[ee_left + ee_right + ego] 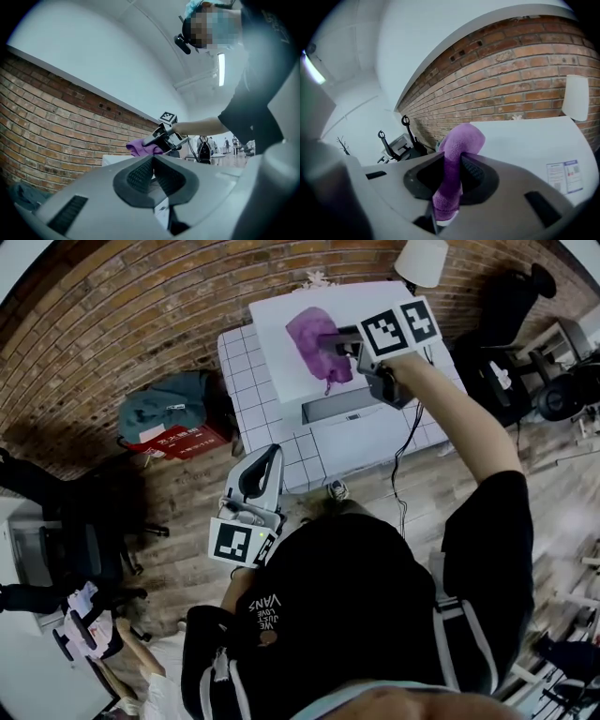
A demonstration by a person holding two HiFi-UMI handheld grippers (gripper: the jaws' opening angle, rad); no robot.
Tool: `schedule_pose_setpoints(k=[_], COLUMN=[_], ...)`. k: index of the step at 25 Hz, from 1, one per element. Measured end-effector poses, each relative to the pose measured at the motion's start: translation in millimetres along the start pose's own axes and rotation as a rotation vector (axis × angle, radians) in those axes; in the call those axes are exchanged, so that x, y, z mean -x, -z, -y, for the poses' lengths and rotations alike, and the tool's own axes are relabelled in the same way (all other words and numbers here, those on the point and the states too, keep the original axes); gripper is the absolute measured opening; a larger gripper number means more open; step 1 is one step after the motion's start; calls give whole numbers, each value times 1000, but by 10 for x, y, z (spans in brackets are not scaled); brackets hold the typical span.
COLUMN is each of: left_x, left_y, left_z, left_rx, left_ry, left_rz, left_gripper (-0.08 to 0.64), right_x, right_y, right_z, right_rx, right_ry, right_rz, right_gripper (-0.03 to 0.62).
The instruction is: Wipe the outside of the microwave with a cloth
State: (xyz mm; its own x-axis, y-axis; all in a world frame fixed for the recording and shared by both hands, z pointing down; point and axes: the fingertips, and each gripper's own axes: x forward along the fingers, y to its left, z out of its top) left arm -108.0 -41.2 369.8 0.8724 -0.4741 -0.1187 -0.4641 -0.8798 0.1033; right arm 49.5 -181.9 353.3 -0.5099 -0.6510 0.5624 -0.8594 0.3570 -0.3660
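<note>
The white microwave [281, 324] stands on a white tiled stand [246, 381] against the brick wall. A purple cloth [314, 338] lies pressed on the microwave's top, and my right gripper [330, 341] is shut on it. In the right gripper view the cloth [459, 145] bulges up between the jaws over the white top [525, 140]. My left gripper [267, 457] hangs low in front of the stand, apart from the microwave, shut and holding nothing. In the left gripper view its jaws [153, 161] meet, with the cloth [139, 147] and the microwave [112, 160] beyond them.
A white lamp [422, 261] stands behind the microwave at the right. A grey-green bag [169, 409] and a red pack [178, 442] lie on the wooden floor left of the stand. A black cable [403, 465] hangs down in front. Black chairs [66, 540] stand at the left.
</note>
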Motion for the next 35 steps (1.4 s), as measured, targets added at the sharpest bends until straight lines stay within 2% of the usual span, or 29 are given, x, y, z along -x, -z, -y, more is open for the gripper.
schedule_pose_setpoints(k=[8,13,17,23,35], left_x=[305,441,474,443,26], left_y=[-10,5,17,27,65], left_z=[-66,-96,-74,2,311], left_rx=[2,8,14,14,10], left_ry=[-31,-38,-31,-15,35], left_rz=[6,-5,-7,-14,-26], left_gripper=[9,9,9,11,9], right_x=[-520,-633,-624,-515,29], right_y=[182,309,398,484,624], right_z=[-598,-719,-652,-470,209], right_rx=[-16,14,62,79,59], right_ry=[-111,-98,-44,9,105], right_rz=[-43,-72,-93,-105,-104], right_gripper=[61,61,61,61,63])
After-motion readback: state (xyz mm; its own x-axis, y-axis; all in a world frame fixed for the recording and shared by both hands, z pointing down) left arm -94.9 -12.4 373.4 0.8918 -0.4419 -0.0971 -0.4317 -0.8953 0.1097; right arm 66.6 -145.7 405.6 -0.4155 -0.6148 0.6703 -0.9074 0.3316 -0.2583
